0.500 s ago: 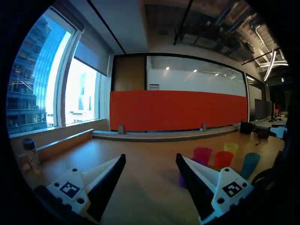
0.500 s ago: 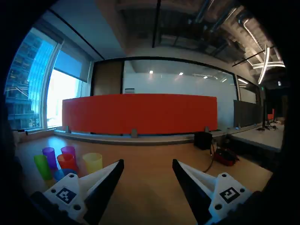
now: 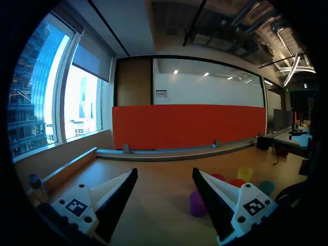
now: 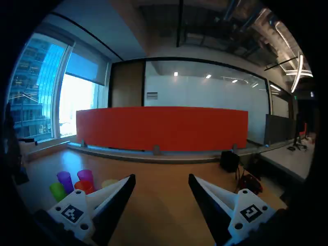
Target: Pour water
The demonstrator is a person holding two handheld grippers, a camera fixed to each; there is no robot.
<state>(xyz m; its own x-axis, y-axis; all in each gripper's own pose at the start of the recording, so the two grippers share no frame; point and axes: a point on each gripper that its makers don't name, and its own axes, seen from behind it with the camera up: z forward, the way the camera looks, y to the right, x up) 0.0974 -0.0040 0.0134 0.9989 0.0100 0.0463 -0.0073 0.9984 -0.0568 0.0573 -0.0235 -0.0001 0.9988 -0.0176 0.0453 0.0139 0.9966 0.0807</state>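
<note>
Currently listed:

- Left gripper [image 3: 164, 170]: jaws spread wide with nothing between them, held over a wooden surface [image 3: 160, 213].
- Right gripper [image 4: 161, 176]: jaws likewise spread and empty, over that surface.
- Cups, left gripper view: purple cup [image 3: 197, 203] nearest, just beside the right-hand finger. Behind it are a pink cup [image 3: 217, 177], red cup [image 3: 236, 182], yellow cup [image 3: 245, 173] and teal cup [image 3: 266, 187], close together and partly hidden by that finger.
- Cups, right gripper view: the cluster stands low at the left, beside the left-hand finger, with a green cup [image 4: 57, 191] at its outer edge. All are upright; contents cannot be told.
- Backdrop: red partition [image 3: 188, 125] along the far edge, tall window [image 3: 37, 102] to the left
</note>
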